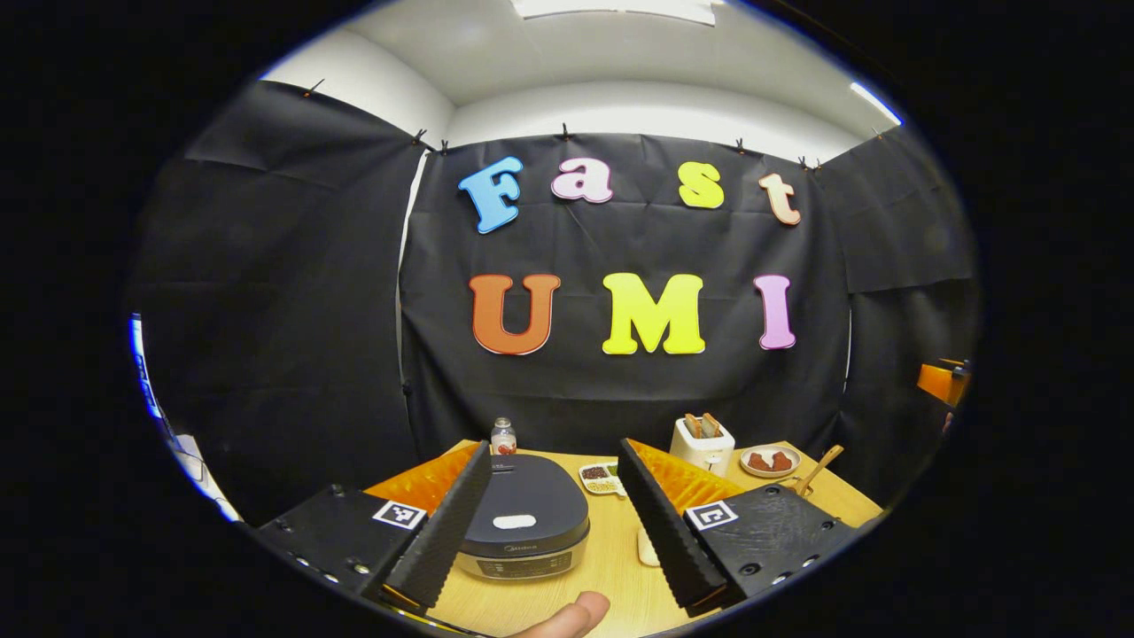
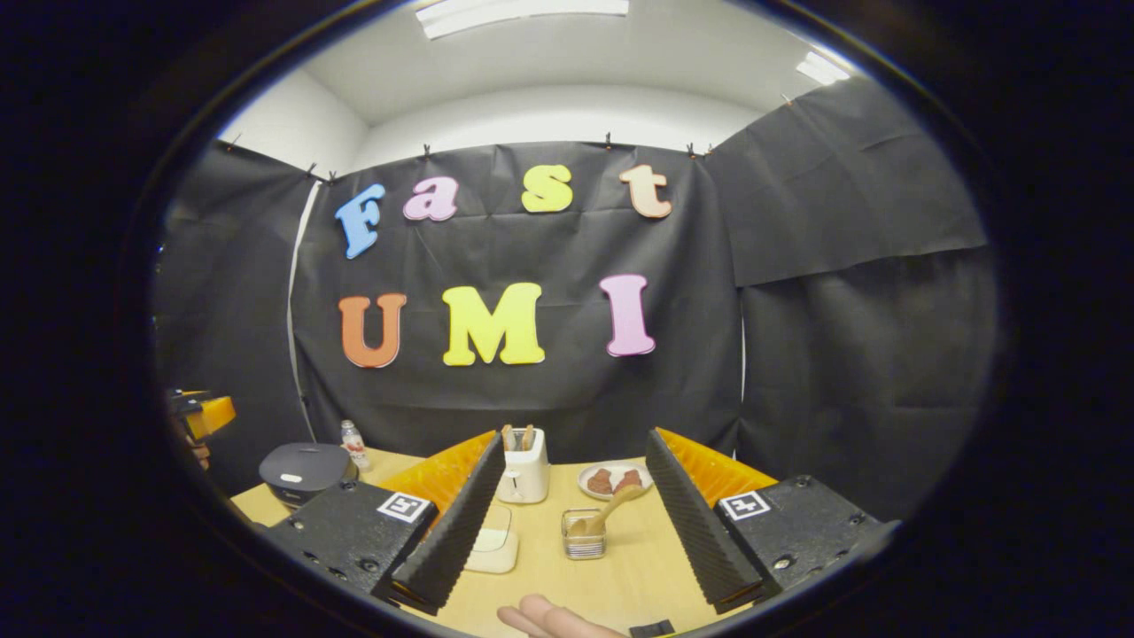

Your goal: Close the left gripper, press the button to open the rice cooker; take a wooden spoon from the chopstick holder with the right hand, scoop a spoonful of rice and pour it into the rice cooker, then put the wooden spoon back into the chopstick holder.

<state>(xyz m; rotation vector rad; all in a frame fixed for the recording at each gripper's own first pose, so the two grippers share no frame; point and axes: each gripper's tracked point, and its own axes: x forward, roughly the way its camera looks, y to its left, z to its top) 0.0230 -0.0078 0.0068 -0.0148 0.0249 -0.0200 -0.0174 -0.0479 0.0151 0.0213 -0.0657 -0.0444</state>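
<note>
Your counter (image 1: 611, 567) carries the rice cooker (image 1: 524, 523) at 12 o'clock, with toaster (image 1: 702, 443), plate (image 1: 769, 462) and chopstick holder (image 2: 584, 534) toward 2 o'clock.

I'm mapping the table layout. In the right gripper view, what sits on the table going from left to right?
Rice cooker → small bottle → toaster → chopstick holder with the wooden spoon → plate.

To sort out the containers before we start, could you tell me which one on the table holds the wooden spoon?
The small clear chopstick holder, in front of the white toaster; the wooden spoon leans out of it, whereas the toaster holds toast.
</note>
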